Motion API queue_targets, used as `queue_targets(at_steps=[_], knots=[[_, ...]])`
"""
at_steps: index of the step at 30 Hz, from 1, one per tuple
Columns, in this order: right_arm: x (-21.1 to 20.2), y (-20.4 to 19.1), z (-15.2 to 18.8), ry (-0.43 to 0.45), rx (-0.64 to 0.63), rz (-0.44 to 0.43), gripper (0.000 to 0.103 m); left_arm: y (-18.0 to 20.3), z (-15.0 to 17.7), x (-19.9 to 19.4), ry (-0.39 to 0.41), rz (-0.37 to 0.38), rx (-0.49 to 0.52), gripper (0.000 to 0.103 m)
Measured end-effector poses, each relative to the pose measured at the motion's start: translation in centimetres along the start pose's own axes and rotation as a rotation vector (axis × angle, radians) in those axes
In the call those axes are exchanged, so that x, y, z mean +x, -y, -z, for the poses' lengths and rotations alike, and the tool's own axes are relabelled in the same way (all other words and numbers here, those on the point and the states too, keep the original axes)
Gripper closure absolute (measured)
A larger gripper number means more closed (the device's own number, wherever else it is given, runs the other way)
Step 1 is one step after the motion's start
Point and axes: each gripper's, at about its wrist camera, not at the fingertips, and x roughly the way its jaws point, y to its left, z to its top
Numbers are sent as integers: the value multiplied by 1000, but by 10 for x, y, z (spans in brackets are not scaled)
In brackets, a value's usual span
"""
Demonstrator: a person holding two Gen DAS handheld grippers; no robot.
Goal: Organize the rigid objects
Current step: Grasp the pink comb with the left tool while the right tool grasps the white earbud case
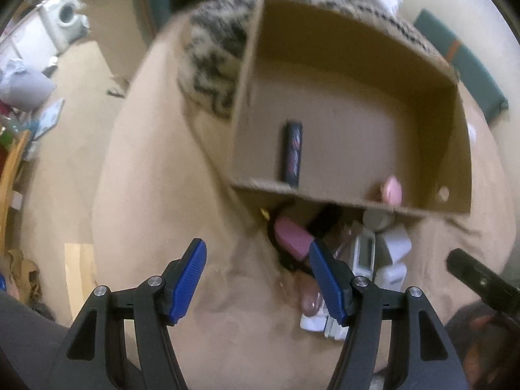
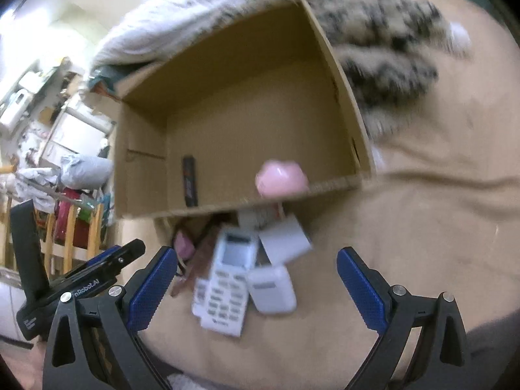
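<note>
We are holding both grippers, left (image 1: 256, 279) and right (image 2: 256, 287), with fingers apart and empty, judging the light, stiff white plastic remote control (image 2: 224, 289) at twelve o'clock best pinched across its narrow sides.

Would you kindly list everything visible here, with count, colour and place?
cardboard box: one, brown, open, on the beige bedding
dark tube: one, black with red print, lying inside the box by its near wall
pink object: one, pale pink, at the box's near wall; blurred
remote control: one, white, in the pile in front of the box
white cases: two, beside the remote
pink case: one, left of the pile
patterned blanket: one, cream and black, behind the box
left gripper: open, blue fingers
right gripper: open, empty
</note>
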Motion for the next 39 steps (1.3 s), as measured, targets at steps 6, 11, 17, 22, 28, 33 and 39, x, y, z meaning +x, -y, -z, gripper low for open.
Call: queue_targets(at_steps=[6, 11, 17, 22, 28, 33, 39], knots=[[27, 16, 10, -132, 78, -24, 0, 21, 11, 18, -95, 56, 68, 40], [39, 11, 15, -182, 52, -20, 16, 39, 18, 24, -126, 73, 156, 40], [54, 5, 17, -241, 5, 3, 31, 54, 18, 47, -174, 64, 207, 71], [71, -9, 18, -265, -61, 63, 31, 56, 12, 47, -162, 94, 217, 78], [72, -13, 19, -253, -98, 79, 59, 34, 14, 38, -213, 169, 133, 84], [64, -6, 29, -273, -87, 88, 59, 20, 30, 28, -265, 173, 133, 85], [73, -3, 19, -293, -75, 117, 59, 24, 36, 39, -262, 128, 151, 86]])
